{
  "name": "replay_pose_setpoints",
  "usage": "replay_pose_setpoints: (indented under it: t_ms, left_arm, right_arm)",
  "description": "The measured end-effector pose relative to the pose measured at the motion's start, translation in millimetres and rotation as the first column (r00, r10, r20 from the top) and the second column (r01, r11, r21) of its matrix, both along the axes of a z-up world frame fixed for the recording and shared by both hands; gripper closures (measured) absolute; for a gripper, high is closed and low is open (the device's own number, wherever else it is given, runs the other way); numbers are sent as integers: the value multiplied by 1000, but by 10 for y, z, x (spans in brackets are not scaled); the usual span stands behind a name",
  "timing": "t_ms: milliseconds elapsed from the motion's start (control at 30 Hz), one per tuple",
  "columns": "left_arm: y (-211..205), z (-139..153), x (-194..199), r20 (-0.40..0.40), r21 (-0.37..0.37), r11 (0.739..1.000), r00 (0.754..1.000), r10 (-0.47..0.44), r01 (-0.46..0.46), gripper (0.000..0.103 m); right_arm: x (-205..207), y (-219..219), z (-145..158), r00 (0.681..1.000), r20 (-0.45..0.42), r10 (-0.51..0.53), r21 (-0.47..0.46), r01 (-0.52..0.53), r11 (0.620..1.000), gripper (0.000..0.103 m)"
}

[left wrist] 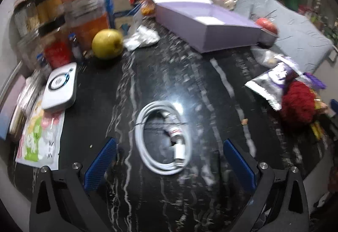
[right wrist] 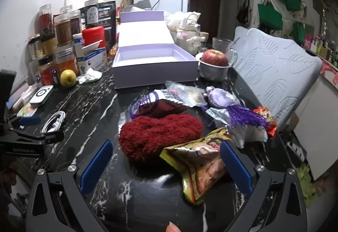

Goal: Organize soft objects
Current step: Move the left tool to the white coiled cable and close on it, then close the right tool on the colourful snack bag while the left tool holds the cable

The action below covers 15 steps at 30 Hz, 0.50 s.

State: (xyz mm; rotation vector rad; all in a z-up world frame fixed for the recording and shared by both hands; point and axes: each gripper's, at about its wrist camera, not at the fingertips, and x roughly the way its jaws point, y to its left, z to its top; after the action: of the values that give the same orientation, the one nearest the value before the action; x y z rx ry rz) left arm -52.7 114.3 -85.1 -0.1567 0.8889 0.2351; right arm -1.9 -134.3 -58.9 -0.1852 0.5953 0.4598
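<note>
A coiled white cable [left wrist: 163, 136] lies on the black marble table between the blue pads of my open left gripper [left wrist: 169, 145]. The same cable [right wrist: 53, 121] shows at the left of the right wrist view, beside the left gripper's fingers [right wrist: 29, 120]. A fluffy dark red item [right wrist: 158, 133] lies just ahead of my open right gripper [right wrist: 165, 148], with a crinkled snack packet [right wrist: 198, 164] between its pads. It appears again as the fluffy red item [left wrist: 297, 103] at the right edge of the left wrist view. An open lilac box [right wrist: 152, 62] stands behind it.
Jars [right wrist: 63, 29], a yellow-green apple [left wrist: 107, 43], a white device [left wrist: 60, 86] and crumpled tissue [left wrist: 141, 38] crowd the left side. A purple tasselled sachet [right wrist: 228, 105], foil packets, a red apple in a metal bowl [right wrist: 214, 65] and a padded chair back [right wrist: 274, 71] sit right.
</note>
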Motion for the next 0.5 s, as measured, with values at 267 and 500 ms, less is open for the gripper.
replay_pose_setpoints:
  t_ms: [267, 500]
  left_arm:
    - [75, -115, 33, -6, -1, 1000, 1000, 22, -22, 20]
    - [-126, -56, 126, 36, -7, 995, 994, -100, 101, 51]
  right_arm:
    - [49, -79, -8, 999, -16, -34, 10, 34, 999, 0]
    - [58, -173, -6, 998, -17, -54, 16, 54, 998, 0]
